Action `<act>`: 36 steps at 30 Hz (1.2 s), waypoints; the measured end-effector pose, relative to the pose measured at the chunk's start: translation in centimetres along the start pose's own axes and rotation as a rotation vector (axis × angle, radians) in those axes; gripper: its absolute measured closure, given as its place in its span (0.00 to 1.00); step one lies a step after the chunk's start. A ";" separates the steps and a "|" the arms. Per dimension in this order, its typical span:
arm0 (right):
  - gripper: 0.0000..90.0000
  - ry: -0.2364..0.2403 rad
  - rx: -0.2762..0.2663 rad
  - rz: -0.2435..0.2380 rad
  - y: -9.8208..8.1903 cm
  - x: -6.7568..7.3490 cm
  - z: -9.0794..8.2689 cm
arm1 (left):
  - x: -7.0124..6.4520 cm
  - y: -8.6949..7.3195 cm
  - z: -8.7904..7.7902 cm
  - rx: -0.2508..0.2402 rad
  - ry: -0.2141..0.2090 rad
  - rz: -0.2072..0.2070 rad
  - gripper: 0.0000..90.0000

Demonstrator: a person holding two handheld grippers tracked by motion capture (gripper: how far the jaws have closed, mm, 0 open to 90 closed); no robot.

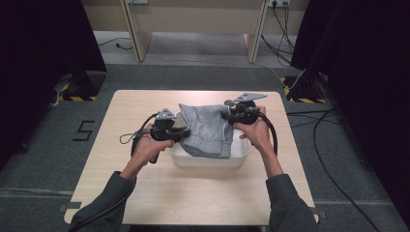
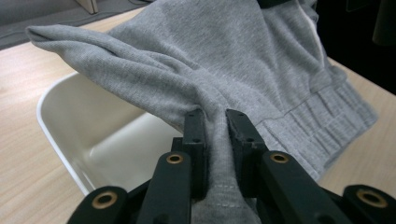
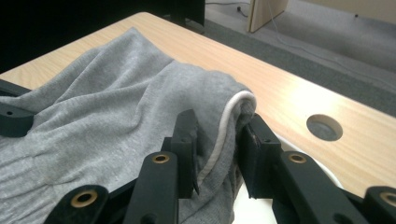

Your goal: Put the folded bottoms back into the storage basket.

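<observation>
One grey knit garment with a ribbed waistband hangs stretched over one white rectangular plastic tub at the centre of the pale wooden table, its long axis running far to near. The left gripper and right gripper each clench a fold of its cloth, at the left and right edges.
</observation>
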State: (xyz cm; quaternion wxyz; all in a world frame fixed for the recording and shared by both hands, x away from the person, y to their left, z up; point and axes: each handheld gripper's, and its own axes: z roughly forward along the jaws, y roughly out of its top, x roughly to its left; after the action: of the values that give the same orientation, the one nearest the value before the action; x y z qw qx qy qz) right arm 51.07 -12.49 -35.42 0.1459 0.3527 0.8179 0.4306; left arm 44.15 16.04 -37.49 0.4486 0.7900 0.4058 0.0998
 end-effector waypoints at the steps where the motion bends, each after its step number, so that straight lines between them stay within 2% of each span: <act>1: 0.78 0.000 0.000 0.000 0.0 0.0 0.0 | 0.1 -0.1 0.3 0.006 0.000 -0.003 0.87; 6: 0.78 -0.004 0.038 0.039 -1.0 -1.1 1.3 | 0.4 -0.6 1.4 0.035 0.002 -0.012 0.87; 13: 0.78 -0.009 0.074 0.057 -1.7 -1.7 2.6 | 0.2 -1.1 2.4 0.076 -0.010 -0.004 0.86; 17: 0.78 -0.008 0.097 0.056 -2.2 -1.6 2.8 | -0.2 -1.4 3.1 0.104 -0.014 0.007 0.86; 21: 0.78 -0.012 0.101 0.085 -2.8 -1.9 2.6 | -0.2 -1.6 3.4 0.112 -0.016 0.003 0.86; 31: 0.78 -0.031 0.132 0.104 -3.5 -2.1 2.6 | -0.1 -2.0 4.0 0.155 -0.025 -0.003 0.85; 36: 0.73 -0.051 0.174 0.107 -3.8 -2.2 3.0 | -0.2 -2.1 4.1 0.193 -0.022 0.017 0.83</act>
State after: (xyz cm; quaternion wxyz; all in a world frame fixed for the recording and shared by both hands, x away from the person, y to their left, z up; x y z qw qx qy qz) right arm 52.47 -13.68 -40.40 0.1123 0.4179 0.8282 0.3562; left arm 45.00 13.95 -41.48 0.3740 0.8339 0.4020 0.0551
